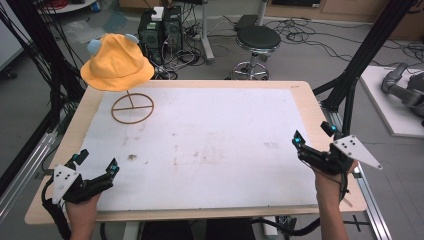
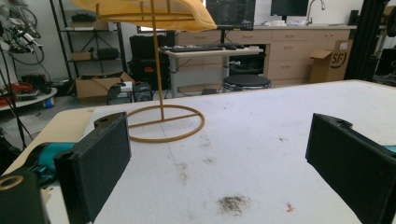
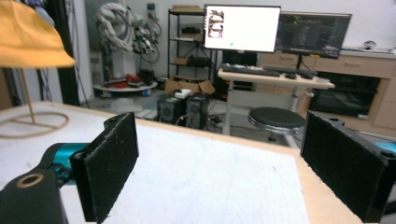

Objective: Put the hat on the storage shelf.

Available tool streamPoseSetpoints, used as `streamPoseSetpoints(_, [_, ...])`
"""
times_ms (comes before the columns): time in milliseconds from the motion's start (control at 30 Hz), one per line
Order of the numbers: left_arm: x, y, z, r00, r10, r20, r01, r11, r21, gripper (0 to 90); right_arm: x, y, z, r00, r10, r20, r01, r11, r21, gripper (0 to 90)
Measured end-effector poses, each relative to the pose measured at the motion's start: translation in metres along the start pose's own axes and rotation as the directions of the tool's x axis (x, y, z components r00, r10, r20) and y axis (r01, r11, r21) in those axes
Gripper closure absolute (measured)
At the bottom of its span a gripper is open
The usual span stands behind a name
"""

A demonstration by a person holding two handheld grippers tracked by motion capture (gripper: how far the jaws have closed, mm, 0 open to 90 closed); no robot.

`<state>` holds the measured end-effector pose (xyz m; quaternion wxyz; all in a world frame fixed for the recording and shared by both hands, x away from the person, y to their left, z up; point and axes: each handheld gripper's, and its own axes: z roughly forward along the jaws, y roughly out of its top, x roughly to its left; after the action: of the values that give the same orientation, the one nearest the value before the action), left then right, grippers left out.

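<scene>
A yellow hat [image 1: 117, 64] with blue ears rests on a thin wooden stand whose ring base [image 1: 132, 107] sits at the table's far left. The hat [image 2: 149, 11] and ring base [image 2: 163, 123] lie ahead of my left gripper [image 2: 219, 163], which is open with nothing between its jaws. In the high view my left gripper [image 1: 97, 161] is at the near left corner. My right gripper [image 1: 314, 135] sits at the near right edge, open and holding nothing. The right gripper view shows the hat [image 3: 28, 39] far off to the left.
A white mat [image 1: 200, 145] covers the wooden table [image 1: 320, 107], with a few dirt stains [image 2: 232, 204] on it. Beyond the table are a black stool [image 1: 257, 42], computer towers [image 1: 160, 30], cables and a black frame post [image 1: 365, 55].
</scene>
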<state>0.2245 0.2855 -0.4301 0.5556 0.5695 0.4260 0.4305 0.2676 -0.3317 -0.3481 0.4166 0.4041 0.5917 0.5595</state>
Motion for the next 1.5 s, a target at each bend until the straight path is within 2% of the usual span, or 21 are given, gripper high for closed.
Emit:
streamPoseSetpoints(133, [0.0,0.0,0.0,0.9999,0.003,-0.014,-0.003,1.0,0.001,7.1,-0.004,-0.022,-0.014,0.9998,0.005,0.017,-0.004,0.9998,-0.02,11.1])
streamPoseSetpoints(200, [0.0,0.001,0.0,0.9998,0.004,-0.021,-0.004,1.0,-0.001,7.1,-0.008,-0.026,-0.015,0.9999,0.006,0.012,-0.006,0.9999,0.013,11.1])
streamPoseSetpoints(233, [0.0,0.001,0.0,0.9997,0.002,-0.023,-0.002,1.0,-0.003,7.1,-0.01,-0.027,-0.018,0.9998,0.016,0.015,-0.016,0.9999,0.005,11.1])
streamPoseSetpoints(300, [0.0,0.002,0.001,0.9995,0.0,-0.03,0.0,1.0,-0.006,7.1,-0.011,-0.026,-0.023,0.9999,0.015,-0.007,-0.015,0.9993,-0.036,11.1])
streamPoseSetpoints(433, [-0.004,0.002,0.004,0.9996,0.005,-0.029,-0.005,1.0,-0.002,7.1,-0.011,-0.026,-0.022,0.9992,0.007,-0.039,-0.009,0.9985,-0.054,11.1])
streamPoseSetpoints(600, [-0.006,0.002,0.007,0.9997,0.019,-0.014,-0.019,0.9998,0.003,7.2,-0.009,-0.035,-0.019,0.9927,0.031,-0.116,-0.04,0.9965,-0.074,11.1])
streamPoseSetpoints(667, [-0.007,0.002,0.007,0.9997,0.021,-0.009,-0.021,0.9998,-0.001,7.1,-0.007,-0.038,-0.017,0.9926,0.014,-0.121,-0.023,0.997,-0.074,11.1])
streamPoseSetpoints(833, [-0.006,0.002,0.01,0.9998,0.019,0.005,-0.019,0.9998,-0.003,7.1,-0.002,-0.041,-0.016,0.9949,-0.019,-0.099,0.012,0.9973,-0.072,11.1])
streamPoseSetpoints(1133, [-0.004,0.003,0.004,0.9998,0.015,0.012,-0.014,0.9997,-0.018,7.1,-0.003,-0.042,-0.021,0.9992,0.022,-0.035,-0.026,0.9954,-0.092,11.1])
streamPoseSetpoints(1300, [-0.001,0.003,0.002,0.9999,0.012,0.008,-0.012,0.9998,-0.013,7.1,-0.001,-0.043,-0.019,0.9984,0.036,-0.044,-0.041,0.9945,-0.097,11.1])
streamPoseSetpoints(1500, [-0.002,0.002,0.004,0.9998,0.012,0.017,-0.011,0.9998,-0.014,7.1,-0.002,-0.046,-0.017,0.9987,0.028,-0.042,-0.031,0.9961,-0.083,11.1])
